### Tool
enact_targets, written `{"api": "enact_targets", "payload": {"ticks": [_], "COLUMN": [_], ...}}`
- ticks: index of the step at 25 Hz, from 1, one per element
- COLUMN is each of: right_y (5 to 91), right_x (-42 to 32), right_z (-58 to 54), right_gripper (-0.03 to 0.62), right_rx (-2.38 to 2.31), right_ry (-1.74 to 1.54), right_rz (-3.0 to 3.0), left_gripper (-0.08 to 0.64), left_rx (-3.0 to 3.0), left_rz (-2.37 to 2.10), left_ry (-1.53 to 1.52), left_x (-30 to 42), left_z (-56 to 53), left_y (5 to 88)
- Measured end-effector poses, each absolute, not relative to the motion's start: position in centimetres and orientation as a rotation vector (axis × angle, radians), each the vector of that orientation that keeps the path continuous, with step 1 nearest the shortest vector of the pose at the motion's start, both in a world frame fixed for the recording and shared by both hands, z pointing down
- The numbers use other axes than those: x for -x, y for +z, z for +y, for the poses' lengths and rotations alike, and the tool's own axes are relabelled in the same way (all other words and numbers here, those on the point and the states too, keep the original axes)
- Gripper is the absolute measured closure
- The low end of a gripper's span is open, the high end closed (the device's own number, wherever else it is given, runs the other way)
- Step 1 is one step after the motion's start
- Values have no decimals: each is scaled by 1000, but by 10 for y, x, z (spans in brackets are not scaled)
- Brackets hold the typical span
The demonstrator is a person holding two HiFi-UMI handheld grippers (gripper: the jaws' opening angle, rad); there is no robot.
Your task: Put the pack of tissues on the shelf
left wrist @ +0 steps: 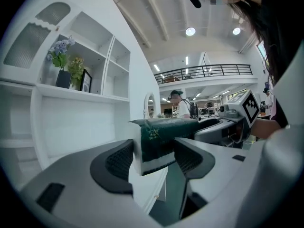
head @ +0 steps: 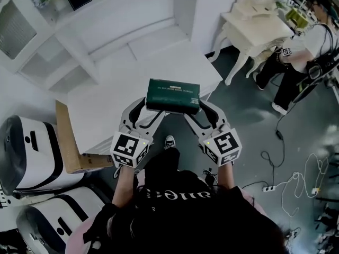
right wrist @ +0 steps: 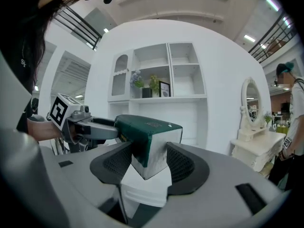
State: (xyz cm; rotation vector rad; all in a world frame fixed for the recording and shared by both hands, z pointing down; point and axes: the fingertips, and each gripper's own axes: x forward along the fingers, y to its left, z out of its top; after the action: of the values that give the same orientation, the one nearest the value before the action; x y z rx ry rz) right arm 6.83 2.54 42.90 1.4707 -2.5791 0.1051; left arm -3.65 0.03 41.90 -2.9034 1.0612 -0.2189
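Observation:
A dark green pack of tissues (head: 173, 95) hangs in the air between both grippers, over the near edge of the white shelf unit's counter (head: 106, 97). My left gripper (head: 149, 106) is shut on its left end, where the pack (left wrist: 164, 139) shows green with a white underside. On the right end my right gripper (head: 201, 106) is shut too, its jaws pinching a corner of the pack (right wrist: 147, 144). The open white shelves (right wrist: 168, 75) stand ahead.
A flower pot (right wrist: 138, 83), a plant and a black picture frame (right wrist: 164, 89) sit on an upper shelf. A cardboard sheet (head: 68, 142) leans left of the counter beside two white machines (head: 26, 157). A white dressing table (head: 254, 23) and a person (head: 302, 52) are at the right.

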Motion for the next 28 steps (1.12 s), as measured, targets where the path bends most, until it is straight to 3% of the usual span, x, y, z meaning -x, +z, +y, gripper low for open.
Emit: {"api": "enact_targets", "payload": {"ticks": [16, 28], "right_y": [387, 351], "right_x": [-100, -117], "right_z": [-150, -220], "right_gripper": [348, 348], "right_rx": [-1525, -1538], "right_ry": [24, -113], "right_rz": [-2538, -2533], "left_gripper": [293, 293], "left_rx": [2886, 2844], "left_rz": [971, 957], "left_ry": [-74, -9], "left_x": [5, -12], "left_z": [-176, -244], "left_y": [372, 336]}}
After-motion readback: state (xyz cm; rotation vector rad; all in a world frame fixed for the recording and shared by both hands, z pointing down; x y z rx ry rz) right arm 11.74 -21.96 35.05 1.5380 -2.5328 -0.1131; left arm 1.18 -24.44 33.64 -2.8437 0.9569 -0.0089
